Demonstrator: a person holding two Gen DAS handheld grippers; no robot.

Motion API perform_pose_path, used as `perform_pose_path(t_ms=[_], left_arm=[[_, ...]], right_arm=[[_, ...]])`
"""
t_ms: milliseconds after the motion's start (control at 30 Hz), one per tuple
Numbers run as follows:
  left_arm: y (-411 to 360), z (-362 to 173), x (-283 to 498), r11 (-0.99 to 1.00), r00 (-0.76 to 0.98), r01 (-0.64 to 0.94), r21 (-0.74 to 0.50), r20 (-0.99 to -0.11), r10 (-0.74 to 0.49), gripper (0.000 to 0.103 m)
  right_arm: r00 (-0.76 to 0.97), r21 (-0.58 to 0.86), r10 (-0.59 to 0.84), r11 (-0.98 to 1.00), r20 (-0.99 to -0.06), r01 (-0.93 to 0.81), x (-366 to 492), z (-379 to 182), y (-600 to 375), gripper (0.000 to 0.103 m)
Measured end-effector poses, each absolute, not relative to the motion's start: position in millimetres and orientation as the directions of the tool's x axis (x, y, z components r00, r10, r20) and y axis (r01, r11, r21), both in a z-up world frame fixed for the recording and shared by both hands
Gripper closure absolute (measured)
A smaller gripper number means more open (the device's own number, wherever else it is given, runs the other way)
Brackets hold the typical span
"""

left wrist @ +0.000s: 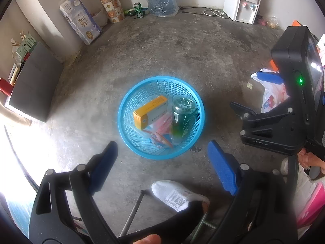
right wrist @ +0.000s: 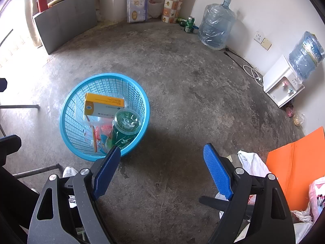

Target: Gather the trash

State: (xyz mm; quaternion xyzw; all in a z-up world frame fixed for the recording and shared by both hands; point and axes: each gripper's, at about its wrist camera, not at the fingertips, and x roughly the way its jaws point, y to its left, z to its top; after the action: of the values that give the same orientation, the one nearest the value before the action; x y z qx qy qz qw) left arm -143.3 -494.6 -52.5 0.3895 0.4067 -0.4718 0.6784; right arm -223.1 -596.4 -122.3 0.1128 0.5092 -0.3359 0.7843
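- Blue basket [left wrist: 130, 93]: set on the floor, centre; orange box [left wrist: 151, 110], green bottle [left wrist: 181, 120] and wrappers [left wrist: 162, 130] held inside.
- Left gripper [left wrist: 162, 162]: released, empty, hovering at the basket's near side.
- Right gripper [right wrist: 160, 168]: released, empty, right of the basket.
- Advised: the floor is scanned for leftover litter before anything is grasped.

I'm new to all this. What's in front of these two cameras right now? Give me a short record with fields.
place: bare concrete floor of a room
container: blue basket on the floor
in the basket: yellow and white box, green bottle, clear plastic wrappers
left hand-held gripper: open, empty, above the near side of the basket
right hand-held gripper: open, empty, over bare floor beside the basket
loose nearby: white plastic bag
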Motion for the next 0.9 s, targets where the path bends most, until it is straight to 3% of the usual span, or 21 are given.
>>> perform_pose_path(t_ms=[900], left_arm=[[-494.3, -52.7, -141.1, 0.246, 0.222, 0.958, 0.145, -0.920, -0.322, 0.017]], right_arm=[[0.259, -0.153, -0.389, 0.765, -0.884, 0.626, -222.1, -125.9, -592.6, 0.022]])
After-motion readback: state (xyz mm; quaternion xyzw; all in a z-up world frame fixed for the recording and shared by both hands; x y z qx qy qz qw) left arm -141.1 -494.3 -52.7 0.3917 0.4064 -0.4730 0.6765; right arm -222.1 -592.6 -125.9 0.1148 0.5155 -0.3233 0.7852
